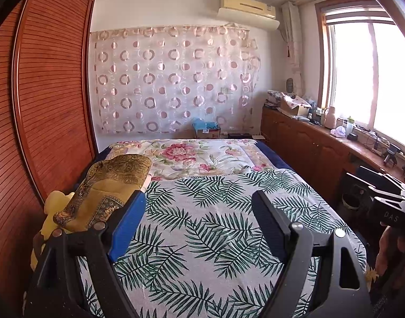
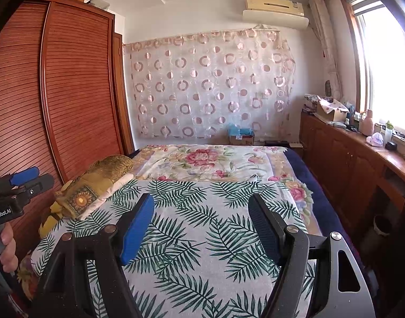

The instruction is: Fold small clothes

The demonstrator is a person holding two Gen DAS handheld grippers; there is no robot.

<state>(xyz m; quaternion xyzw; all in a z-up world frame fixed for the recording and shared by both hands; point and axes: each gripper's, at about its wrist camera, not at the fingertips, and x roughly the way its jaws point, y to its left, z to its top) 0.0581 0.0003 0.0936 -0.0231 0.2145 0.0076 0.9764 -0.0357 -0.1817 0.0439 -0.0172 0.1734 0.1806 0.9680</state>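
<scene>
Clothes: one yellow-gold pile (image 1: 104, 185) lay at bed's (image 1: 207, 238) left edge.
Left gripper (image 1: 199, 198): jaws apart, empty, tilted slightly down.
Right gripper (image 2: 201, 202): likewise.
Grippers: two.

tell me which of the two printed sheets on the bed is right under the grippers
The green palm-leaf sheet. It covers the near part of the bed, below both open grippers, left gripper and right gripper. The pink floral sheet lies beyond it, toward the curtained wall.

wardrobe (image 1: 43, 106) left | circle-print curtain (image 1: 173, 79) back wall | bright window (image 1: 361, 74) right | wooden cabinets (image 1: 308, 143) beneath
</scene>
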